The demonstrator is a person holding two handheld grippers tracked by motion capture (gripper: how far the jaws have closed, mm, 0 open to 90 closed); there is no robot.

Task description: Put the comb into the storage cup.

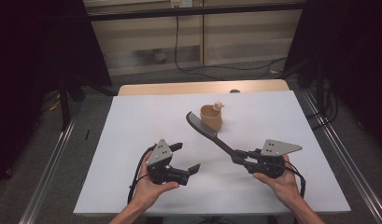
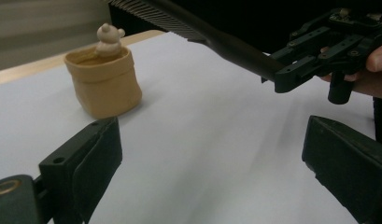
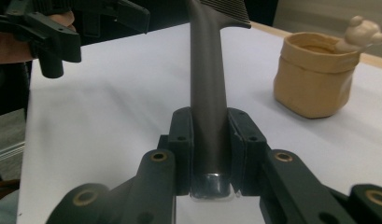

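The right claw (image 1: 241,158) is closed on the handle end of a black comb (image 1: 212,132). In the right gripper view its two jaws press the handle (image 3: 207,116) from both sides. The comb is held above the white counter (image 1: 132,121) and points away from the person, toward a small tan cup (image 1: 211,116). The toothed end is close to the cup, just at its side in the high view; if it touches the cup I cannot tell. A little pale bear figure (image 2: 109,38) sits at the cup's rim. The cup stands upright near the middle of the counter, toward its far side.

The left claw (image 1: 187,157) is wide open and holds nothing. It hangs over the counter at the person's left side, well apart from the cup, and it looks toward the cup and the comb.

I judge that the step in hand is to carry the comb to the cup, probably to stand it inside. The next move asks to lift the toothed end above the rim and lower it in without pushing the cup over. The open left claw could steady the cup.
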